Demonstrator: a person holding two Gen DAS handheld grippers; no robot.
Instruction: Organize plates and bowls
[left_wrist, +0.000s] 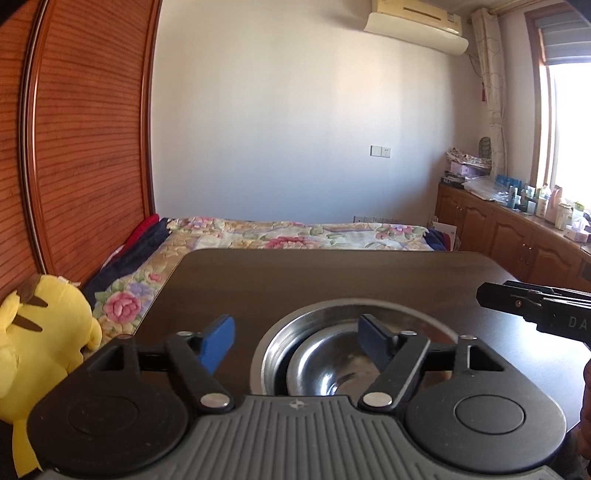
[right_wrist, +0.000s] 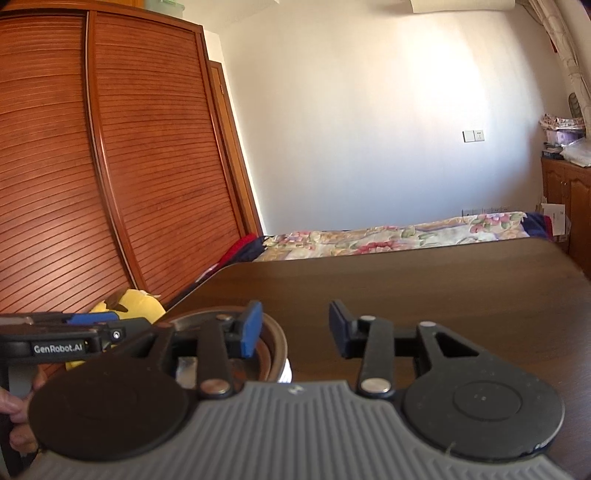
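My left gripper (left_wrist: 297, 341) points slightly downward, its blue pads (left_wrist: 218, 341) spread wide with nothing clamped between them. My right gripper (right_wrist: 293, 328) sits level beside it, jaws parted less widely, also gripping nothing. My left hand (right_wrist: 16, 413) wraps the left handle, fingers curled round it.

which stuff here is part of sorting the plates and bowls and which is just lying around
Part of the job:
- steel bowls, nested
- dark table they rest on

Just lying about:
- yellow plush toy
- floral bedspread
- bottles on the windowside cabinet
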